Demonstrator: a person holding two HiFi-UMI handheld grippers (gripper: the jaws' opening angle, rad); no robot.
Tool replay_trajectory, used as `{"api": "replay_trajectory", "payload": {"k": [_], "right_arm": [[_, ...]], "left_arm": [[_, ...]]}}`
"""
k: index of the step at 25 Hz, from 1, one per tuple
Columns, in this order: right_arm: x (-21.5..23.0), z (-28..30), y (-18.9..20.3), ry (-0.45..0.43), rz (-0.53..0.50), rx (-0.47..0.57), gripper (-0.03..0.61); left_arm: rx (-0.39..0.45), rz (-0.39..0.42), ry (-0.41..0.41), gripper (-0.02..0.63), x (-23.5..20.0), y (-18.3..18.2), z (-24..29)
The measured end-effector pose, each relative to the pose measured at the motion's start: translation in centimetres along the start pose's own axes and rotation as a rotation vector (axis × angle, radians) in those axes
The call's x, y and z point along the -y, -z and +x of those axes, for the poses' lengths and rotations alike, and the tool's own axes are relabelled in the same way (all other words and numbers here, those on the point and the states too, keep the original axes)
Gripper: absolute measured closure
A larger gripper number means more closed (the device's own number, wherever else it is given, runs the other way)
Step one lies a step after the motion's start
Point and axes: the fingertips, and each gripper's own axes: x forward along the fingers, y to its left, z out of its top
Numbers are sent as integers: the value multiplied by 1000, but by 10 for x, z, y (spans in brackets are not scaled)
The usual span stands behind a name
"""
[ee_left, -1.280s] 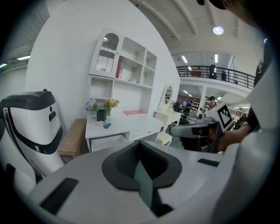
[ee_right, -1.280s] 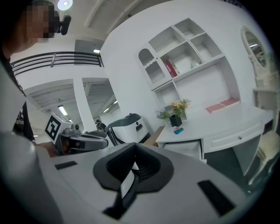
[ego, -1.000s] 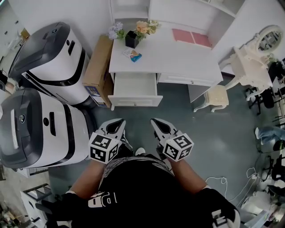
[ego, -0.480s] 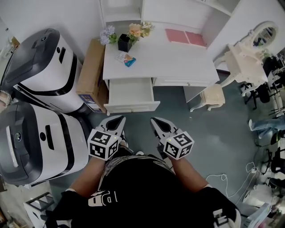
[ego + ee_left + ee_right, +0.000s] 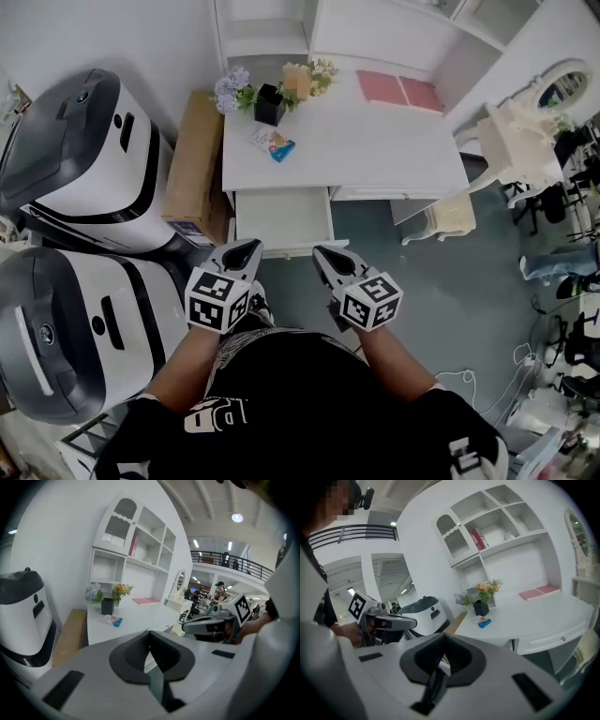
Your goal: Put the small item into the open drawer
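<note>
My left hand-held gripper [image 5: 248,247] has its jaws pressed together with nothing between them, and so does my right hand-held gripper [image 5: 322,254]. Both hang side by side in front of me, well short of the furniture.

The thing I am after is the small flat teal-and-white packet [image 5: 277,144]. It lies on the white table [image 5: 375,131] near its left end, just in front of the black square vase of flowers [image 5: 270,105]. The open white drawer [image 5: 281,217] is pulled out directly below that end, and I see nothing inside it.

I judge the packet to be very light, and thin enough that it sits nearly flush with the tabletop. It is probably a wrapper or a slim carton, so it is more likely to crumple than to break. On that smooth painted surface I expect it to skate away if one jaw nudges it first. I would spread the jaws, come down low over it and pinch across its narrow width near the teal end. I would keep clear of the vase and squeeze only lightly.
</note>
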Motion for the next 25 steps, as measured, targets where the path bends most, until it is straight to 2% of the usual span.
{"api": "replay_trajectory", "payload": {"k": [4, 7, 11, 18, 25], "right_arm": [[6, 37, -12, 8, -26, -20, 569], [13, 62, -12, 32, -100, -61, 569], [27, 89, -17, 84, -172, -104, 569], [36, 122, -35, 135, -170, -96, 569], [40, 142, -43, 159, -166, -105, 569]], "left_arm": [[-15, 44, -4, 600, -33, -8, 17], [-45, 86, -1, 600, -53, -7, 27], [-57, 87, 31, 600, -76, -14, 37], [-82, 99, 65, 600, -116, -15, 52], [-112, 91, 96, 600, -133, -11, 62]]}}
